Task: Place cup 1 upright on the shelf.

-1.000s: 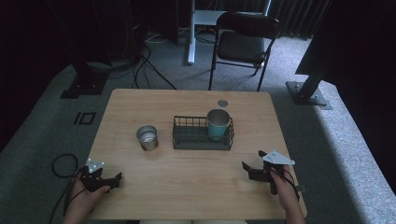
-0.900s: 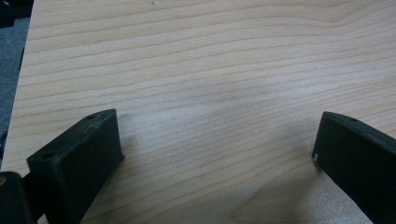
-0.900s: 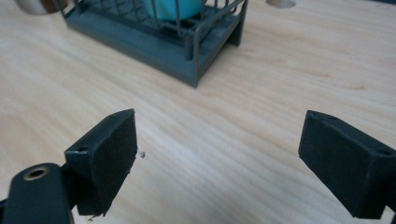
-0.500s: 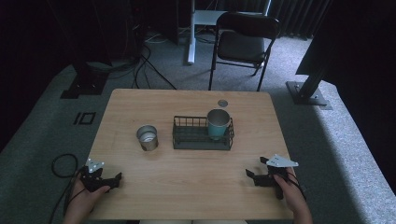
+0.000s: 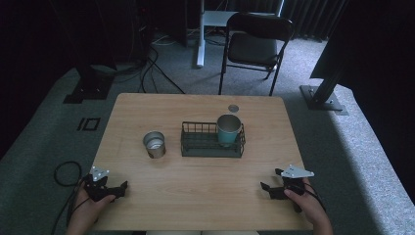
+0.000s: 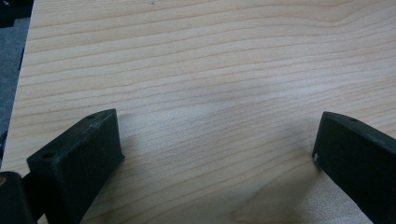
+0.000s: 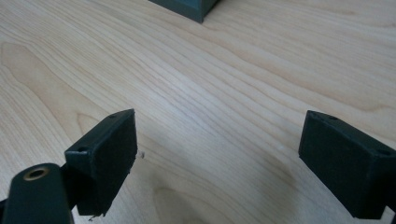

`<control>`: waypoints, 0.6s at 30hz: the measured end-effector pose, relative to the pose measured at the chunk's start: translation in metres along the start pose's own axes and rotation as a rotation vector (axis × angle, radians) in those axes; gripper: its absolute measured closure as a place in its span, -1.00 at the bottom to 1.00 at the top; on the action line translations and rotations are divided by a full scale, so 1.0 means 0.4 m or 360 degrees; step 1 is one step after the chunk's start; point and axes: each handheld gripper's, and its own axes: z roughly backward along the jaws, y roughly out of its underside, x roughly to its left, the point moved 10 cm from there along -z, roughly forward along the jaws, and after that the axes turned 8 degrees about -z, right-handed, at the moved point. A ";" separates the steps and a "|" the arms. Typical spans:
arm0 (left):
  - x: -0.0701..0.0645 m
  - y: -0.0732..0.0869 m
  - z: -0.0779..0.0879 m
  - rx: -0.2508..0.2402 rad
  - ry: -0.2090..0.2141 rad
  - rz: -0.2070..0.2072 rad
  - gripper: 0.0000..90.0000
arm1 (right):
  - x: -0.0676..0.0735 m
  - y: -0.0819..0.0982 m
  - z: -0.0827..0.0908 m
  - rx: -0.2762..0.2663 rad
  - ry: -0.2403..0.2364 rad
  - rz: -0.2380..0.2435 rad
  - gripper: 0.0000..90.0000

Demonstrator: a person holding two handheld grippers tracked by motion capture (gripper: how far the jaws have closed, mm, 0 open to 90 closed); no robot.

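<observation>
A dark wire basket (image 5: 213, 142) sits mid-table with a teal cup (image 5: 228, 129) standing upright in its right end. A bare metal cup (image 5: 154, 144) stands on the wood just left of the basket. My left gripper (image 5: 119, 188) rests open at the table's front left corner, its jaws (image 6: 217, 158) spread wide over bare wood. My right gripper (image 5: 268, 188) lies open near the front right edge, nothing between its jaws (image 7: 217, 158). A corner of the basket (image 7: 187, 7) shows at the top of the right gripper view.
The wooden table (image 5: 205, 205) has a small round grommet (image 5: 233, 107) near its far edge. Behind the table a black folding chair (image 5: 257, 46) stands on grey carpet. Cables (image 5: 66, 171) trail on the floor at left, and a stand base (image 5: 323, 95) sits at right.
My right gripper has drawn back toward the table's front edge and settled lower. The left gripper and both cups have stayed put.
</observation>
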 end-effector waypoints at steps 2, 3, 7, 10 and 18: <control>0.000 0.000 0.000 0.0001 0.0000 0.0000 -0.96 | -0.002 0.003 0.000 0.0015 0.0009 0.0015 -0.75; 0.000 0.000 0.000 0.0000 0.0001 0.0000 -0.96 | -0.003 0.006 -0.001 0.0035 0.0013 0.0026 -0.75; 0.000 0.000 0.000 -0.0001 0.0000 0.0000 -0.96 | -0.001 0.027 -0.011 0.0159 0.0024 0.0048 -0.75; 0.000 0.000 0.000 -0.0001 0.0000 0.0000 -0.96 | 0.001 0.028 -0.012 0.0168 0.0041 0.0078 -0.75; 0.000 0.000 0.000 -0.0001 0.0000 0.0000 -0.96 | 0.001 0.028 -0.013 0.0168 0.0046 0.0073 -0.75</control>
